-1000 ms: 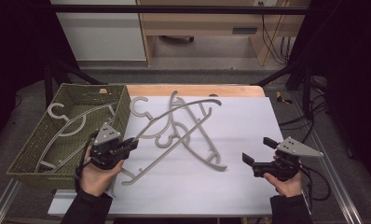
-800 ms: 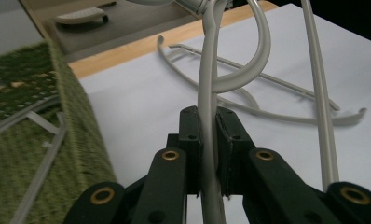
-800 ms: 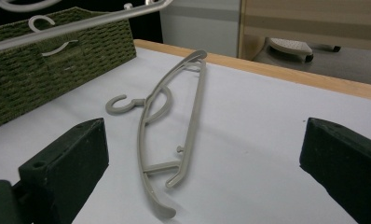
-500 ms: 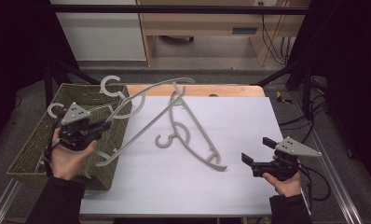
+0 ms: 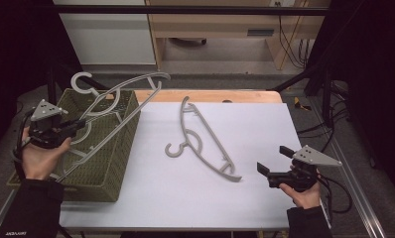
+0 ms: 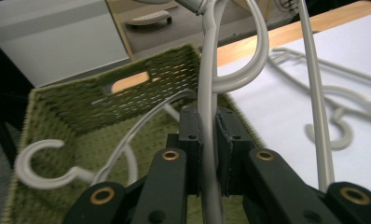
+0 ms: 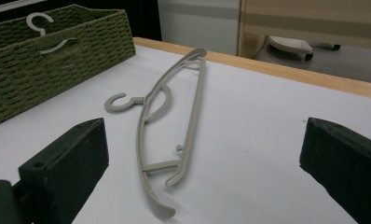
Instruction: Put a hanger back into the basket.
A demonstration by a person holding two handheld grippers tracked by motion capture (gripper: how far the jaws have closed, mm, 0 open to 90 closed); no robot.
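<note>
My left gripper (image 5: pixel 76 126) is shut on a grey plastic hanger (image 5: pixel 121 91) and holds it tilted above the green woven basket (image 5: pixel 111 163) at the table's left. In the left gripper view the jaws pinch the hanger's thin bar (image 6: pixel 207 70), with another grey hanger (image 6: pixel 39 168) lying inside the basket (image 6: pixel 81 102) below. A second grey hanger (image 5: pixel 203 141) lies flat on the white table top, hook towards the basket. My right gripper (image 5: pixel 274 159) stands open near the front right with nothing between its jaws. In its own view it (image 7: pixel 204 135) faces that hanger (image 7: pixel 193 107).
The white table top (image 5: pixel 245 114) has a wooden strip along its far edge. Behind it stand a wooden bench and a white cabinet on the floor. Cables hang at the table's right side. A hanger hook (image 7: pixel 41 21) sticks up above the basket's rim (image 7: pixel 58 60).
My left gripper has carried its hanger leftwards off the table top to above the basket. One hanger stays on the table. The right gripper has not moved.
</note>
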